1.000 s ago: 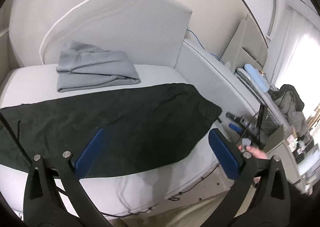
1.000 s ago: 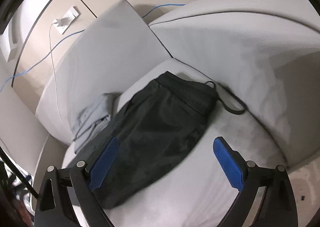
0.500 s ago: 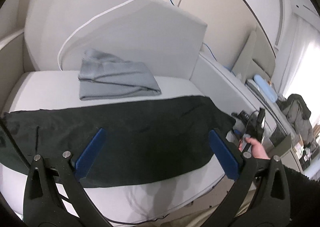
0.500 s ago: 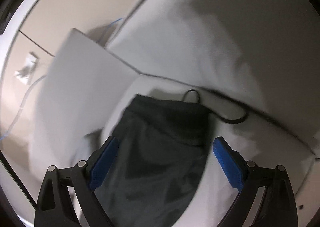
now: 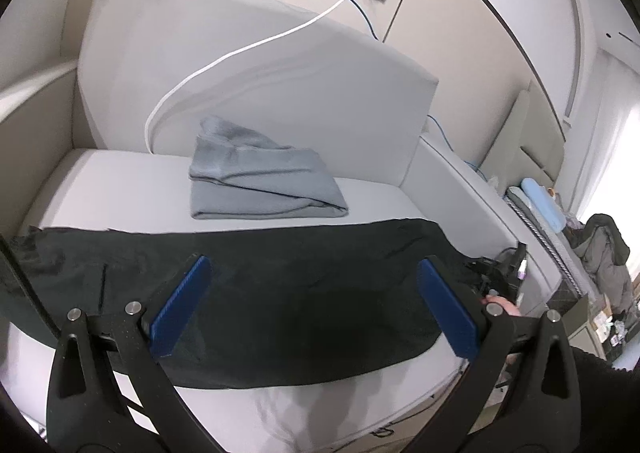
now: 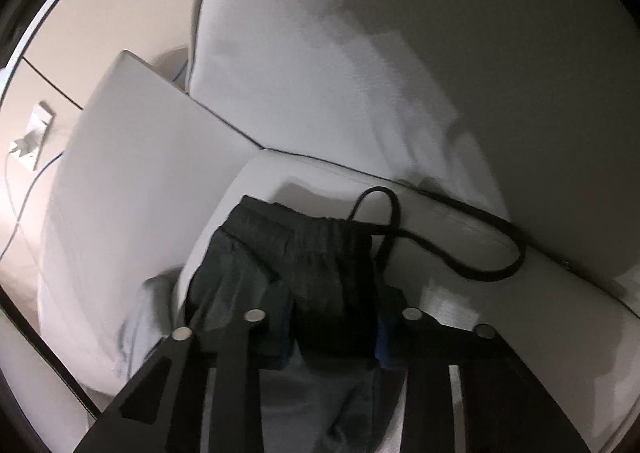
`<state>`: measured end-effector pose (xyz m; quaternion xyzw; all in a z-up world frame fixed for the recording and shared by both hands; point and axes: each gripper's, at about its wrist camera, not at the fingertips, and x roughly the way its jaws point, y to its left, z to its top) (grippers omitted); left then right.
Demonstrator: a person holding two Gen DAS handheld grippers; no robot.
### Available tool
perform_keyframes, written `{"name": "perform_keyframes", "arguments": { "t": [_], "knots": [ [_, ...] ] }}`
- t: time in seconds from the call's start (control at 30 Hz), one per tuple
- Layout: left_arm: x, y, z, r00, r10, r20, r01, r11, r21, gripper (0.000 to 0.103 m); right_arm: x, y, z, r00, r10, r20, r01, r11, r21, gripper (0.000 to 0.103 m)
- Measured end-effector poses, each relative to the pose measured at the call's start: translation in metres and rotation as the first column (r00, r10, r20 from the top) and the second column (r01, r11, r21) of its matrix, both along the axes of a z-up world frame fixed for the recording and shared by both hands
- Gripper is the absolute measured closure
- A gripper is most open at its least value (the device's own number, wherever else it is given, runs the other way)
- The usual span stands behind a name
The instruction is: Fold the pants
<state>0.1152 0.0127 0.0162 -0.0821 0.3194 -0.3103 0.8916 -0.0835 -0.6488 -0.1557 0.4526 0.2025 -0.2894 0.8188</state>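
Black pants (image 5: 280,293) lie spread flat across the near part of the sofa seat (image 5: 120,189), legs running left to right, w/ a folded grey garment (image 5: 260,185) just beyond them at the far side, against the back cushion (image 5: 260,65). Left gripper (image 5: 316,309) hovers over the mid-section w/ jaws wide apart, nothing between them. Right gripper (image 6: 332,337) is clamped on the pants at the waistband end (image 6: 304,229), fabric pinched between its blue pads; black drawstring (image 6: 460,241) loops out to the right on the seat.
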Motion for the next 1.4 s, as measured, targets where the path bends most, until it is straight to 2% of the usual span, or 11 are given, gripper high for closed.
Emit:
{"name": "perform_keyframes", "arguments": {
  "t": [0.07, 0.2, 0.33, 0.47, 0.57, 0.73, 0.9, 1.07, 1.27, 1.4],
  "knots": [
    [0.005, 0.007, -0.002, 1.0, 0.03, -0.005, -0.03, 1.0, 0.001, 0.001, 0.0, 0.002, 0.004, 0.999, 0.03, 0.018, -0.03, 0.999, -0.01, 0.083],
    [0.025, 0.024, -0.015, 0.993, 0.079, -0.087, -0.08, 0.997, -0.013, 0.001, 0.01, 0.024, 0.034, 0.993, 0.114, 0.017, -0.11, 0.984, -0.14, 0.084],
    [0.042, 0.042, -0.025, 0.98, 0.16, -0.122, -0.158, 0.987, 0.022, 0.001, 0.03, 0.059, 0.079, 0.968, 0.251, 0.012, -0.235, 0.925, -0.3, 0.085],
    [0.057, 0.06, -0.036, 0.963, 0.233, -0.138, -0.224, 0.971, 0.079, 0.001, 0.051, 0.1, 0.121, 0.925, 0.38, 0.016, -0.341, 0.846, -0.41, 0.085],
    [0.065, 0.072, -0.044, 0.949, 0.277, -0.147, -0.263, 0.958, 0.112, 0.001, 0.066, 0.129, 0.144, 0.886, 0.464, 0.029, -0.403, 0.798, -0.449, 0.085],
    [0.074, 0.09, -0.05, 0.93, 0.322, -0.177, -0.308, 0.946, 0.101, 0.001, 0.091, 0.177, 0.166, 0.834, 0.551, 0.043, -0.472, 0.751, -0.462, 0.085],
    [0.077, 0.099, -0.05, 0.922, 0.351, -0.165, -0.336, 0.935, 0.11, 0.001, 0.114, 0.214, 0.17, 0.786, 0.616, 0.051, -0.527, 0.71, -0.467, 0.086],
    [0.077, 0.108, -0.051, 0.908, 0.376, -0.186, -0.361, 0.926, 0.11, 0.001, 0.142, 0.266, 0.176, 0.715, 0.698, 0.049, -0.595, 0.644, -0.481, 0.086],
    [0.079, 0.122, -0.052, 0.891, 0.401, -0.212, -0.391, 0.916, 0.087, 0.001, 0.176, 0.339, 0.16, 0.613, 0.79, -0.001, -0.693, 0.537, -0.482, 0.087],
    [0.082, 0.13, -0.055, 0.881, 0.414, -0.23, -0.408, 0.91, 0.078, 0.001, 0.192, 0.392, 0.132, 0.54, 0.839, -0.068, -0.758, 0.45, -0.473, 0.087]
  ]
}}
